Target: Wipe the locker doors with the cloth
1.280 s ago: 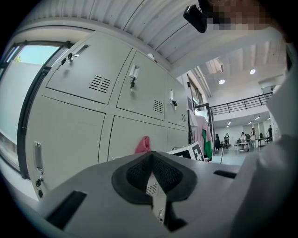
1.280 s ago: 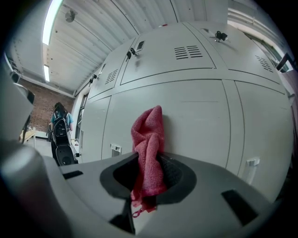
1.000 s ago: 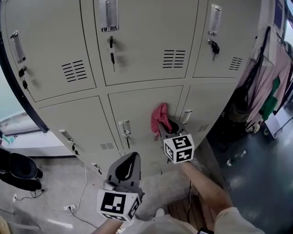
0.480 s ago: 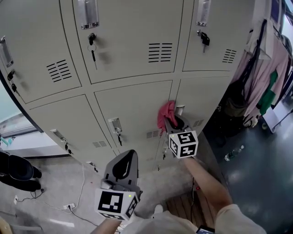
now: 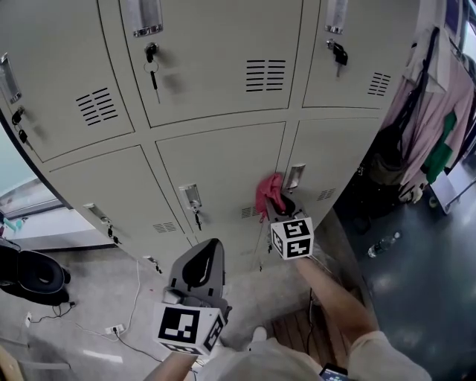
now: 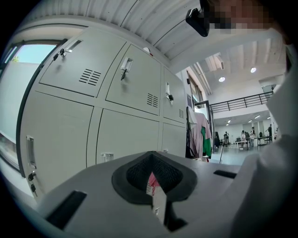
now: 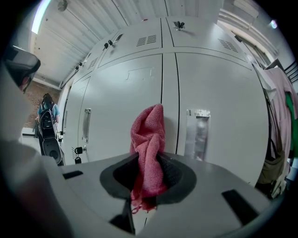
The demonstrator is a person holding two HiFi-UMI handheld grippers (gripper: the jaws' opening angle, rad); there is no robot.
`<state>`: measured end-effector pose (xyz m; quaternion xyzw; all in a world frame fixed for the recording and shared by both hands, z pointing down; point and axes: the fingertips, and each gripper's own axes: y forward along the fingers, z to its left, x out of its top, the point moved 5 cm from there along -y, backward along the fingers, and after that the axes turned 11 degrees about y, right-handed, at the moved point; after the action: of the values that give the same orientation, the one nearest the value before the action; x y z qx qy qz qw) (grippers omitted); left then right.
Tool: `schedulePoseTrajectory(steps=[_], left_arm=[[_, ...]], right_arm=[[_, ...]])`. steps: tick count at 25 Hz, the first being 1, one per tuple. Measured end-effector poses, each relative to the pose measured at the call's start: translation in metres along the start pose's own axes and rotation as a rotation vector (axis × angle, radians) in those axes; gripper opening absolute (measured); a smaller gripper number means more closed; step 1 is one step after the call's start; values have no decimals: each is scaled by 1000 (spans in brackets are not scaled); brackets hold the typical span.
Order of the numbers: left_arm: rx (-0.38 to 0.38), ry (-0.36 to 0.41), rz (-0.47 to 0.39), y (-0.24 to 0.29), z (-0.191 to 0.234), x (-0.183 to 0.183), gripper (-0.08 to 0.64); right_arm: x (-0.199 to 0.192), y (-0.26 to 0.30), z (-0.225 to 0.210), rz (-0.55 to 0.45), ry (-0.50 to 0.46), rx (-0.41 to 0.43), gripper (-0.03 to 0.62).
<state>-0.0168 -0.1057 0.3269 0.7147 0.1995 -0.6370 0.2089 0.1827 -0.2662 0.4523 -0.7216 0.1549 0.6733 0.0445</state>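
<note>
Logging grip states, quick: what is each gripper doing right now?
Left gripper: closed, holding nothing.
Right gripper: closed on the pink cloth.

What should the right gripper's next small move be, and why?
Probably sweep the pink cloth left across the lower middle door. The right gripper is shut on the cloth, which is bunched at that door's right seam, beside the neighbouring door's handle.

A locker area at the edge of a large industrial hall.
A bank of beige metal lockers [image 5: 216, 67] with vent slots [image 5: 265, 75], pull handles [image 5: 143, 15] and keys [image 5: 152, 61] hanging in the locks fills the wall. Right of the lockers, garments [image 5: 435, 111] hang over a dark floor [image 5: 416, 298]; beyond them, a railed mezzanine [image 6: 247, 101] runs under ceiling lights [image 6: 222, 79]. Above the lockers is a corrugated ceiling [image 6: 135, 18].
</note>
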Motion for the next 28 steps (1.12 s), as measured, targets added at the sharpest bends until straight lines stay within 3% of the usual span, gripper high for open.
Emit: schedulePoseTrajectory(steps=[28], left_arm=[[28,-6,-11,-31,47,-15,5]], right_arm=[[5,34,143,-24,-34,153,86]])
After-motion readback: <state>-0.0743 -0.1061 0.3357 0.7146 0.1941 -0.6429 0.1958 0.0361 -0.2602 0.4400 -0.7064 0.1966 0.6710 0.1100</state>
